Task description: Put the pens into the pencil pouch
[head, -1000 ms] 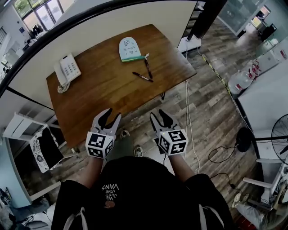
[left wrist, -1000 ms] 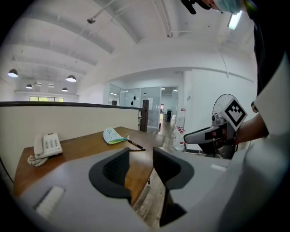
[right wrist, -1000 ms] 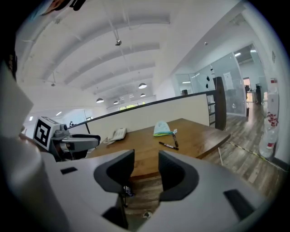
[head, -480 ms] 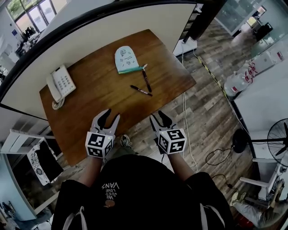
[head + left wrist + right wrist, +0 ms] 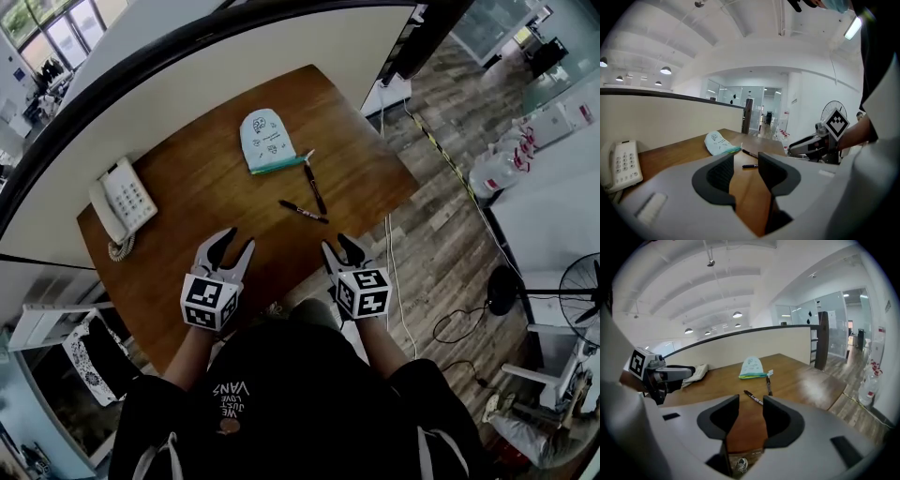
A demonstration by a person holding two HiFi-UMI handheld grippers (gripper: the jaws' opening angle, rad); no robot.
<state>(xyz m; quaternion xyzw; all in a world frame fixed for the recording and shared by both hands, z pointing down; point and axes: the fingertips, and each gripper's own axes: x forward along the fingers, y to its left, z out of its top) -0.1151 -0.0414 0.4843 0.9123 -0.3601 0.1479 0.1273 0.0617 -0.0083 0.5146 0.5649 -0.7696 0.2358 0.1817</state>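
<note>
A pale blue-green pencil pouch (image 5: 264, 141) (image 5: 716, 141) (image 5: 752, 367) lies flat at the far side of the brown wooden table (image 5: 187, 220). Two dark pens lie near it: one (image 5: 314, 185) (image 5: 768, 385) just right of the pouch's mouth, another (image 5: 303, 212) (image 5: 750, 166) (image 5: 754, 398) closer to me. My left gripper (image 5: 231, 251) (image 5: 744, 172) hovers over the table's near edge, jaws open and empty. My right gripper (image 5: 340, 249) (image 5: 751, 416) hovers at the near edge too, jaws open and empty, a short way in front of the nearer pen.
A white desk telephone (image 5: 122, 202) (image 5: 619, 165) sits at the table's left. A beige partition wall (image 5: 216, 75) backs the table. A cable (image 5: 389, 262) runs over the wooden floor at the right; a fan (image 5: 586, 300) stands further right.
Both grippers have moved forward to the table's near edge, closer to the pens. Their jaws stand as they were.
</note>
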